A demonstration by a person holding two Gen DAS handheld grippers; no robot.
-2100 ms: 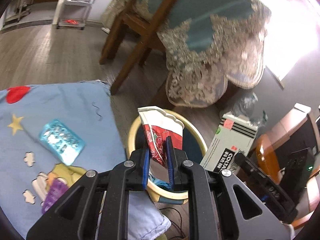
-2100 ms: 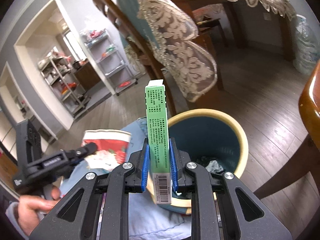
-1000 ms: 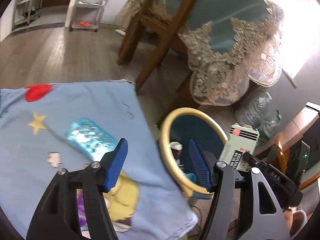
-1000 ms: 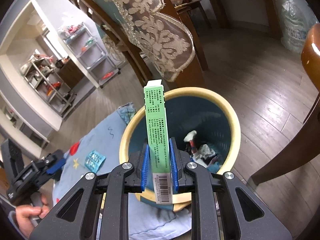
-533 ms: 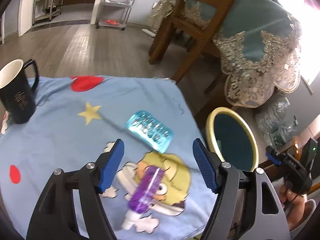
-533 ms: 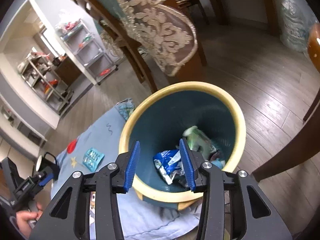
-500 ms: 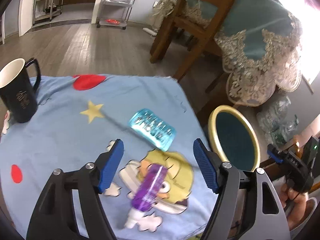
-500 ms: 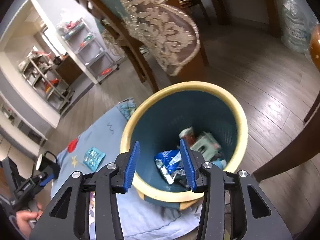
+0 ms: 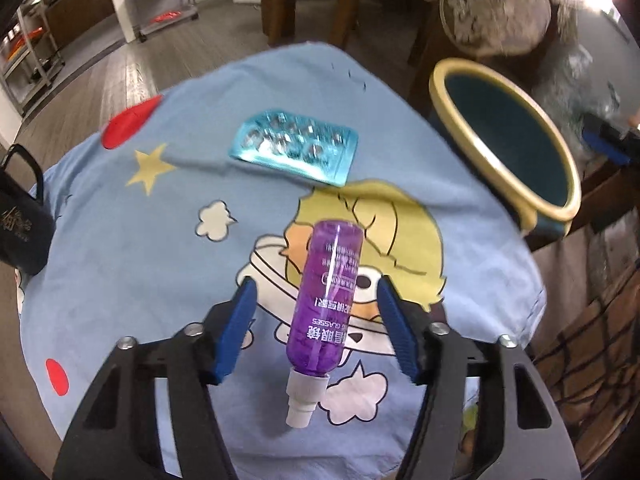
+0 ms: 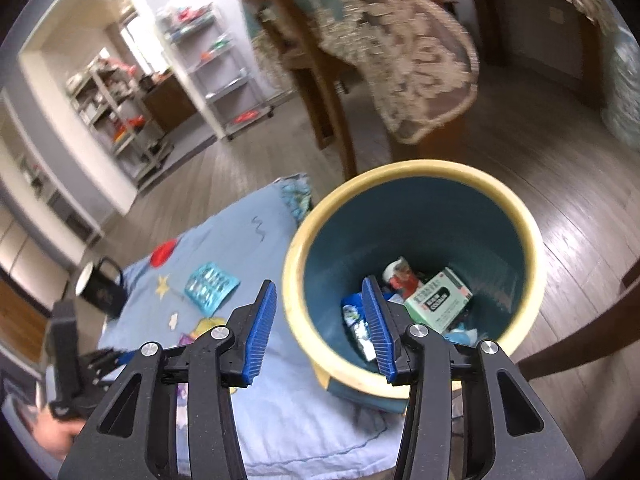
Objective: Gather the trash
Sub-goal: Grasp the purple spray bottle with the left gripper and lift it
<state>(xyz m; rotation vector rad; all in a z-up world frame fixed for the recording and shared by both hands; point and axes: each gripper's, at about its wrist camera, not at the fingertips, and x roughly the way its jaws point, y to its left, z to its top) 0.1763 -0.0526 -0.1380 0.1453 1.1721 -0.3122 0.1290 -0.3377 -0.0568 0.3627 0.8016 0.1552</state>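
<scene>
My left gripper (image 9: 316, 300) points steeply down over the blue cartoon tablecloth (image 9: 120, 248); its jaws stand apart and have just been closing, with the purple bottle (image 9: 326, 304) lying between them, neither blue pad touching it. The bottle lies on its side, white nozzle toward my camera. Beyond it a teal blister pack (image 9: 294, 152) lies flat on the cloth, well apart from the bottle. A black mug (image 9: 20, 220) stands at the cloth's left edge.

My right gripper (image 10: 320, 320) hangs above the near rim of the yellow-rimmed bin (image 10: 296, 248), jaws part-open (they have just been opening) and holding nothing. On the bin's floor lie a green-and-white box (image 10: 438, 300), a crushed cup (image 10: 400, 274) and a blue wrapper (image 10: 354, 312). The bin stands just beside the table's edge.
</scene>
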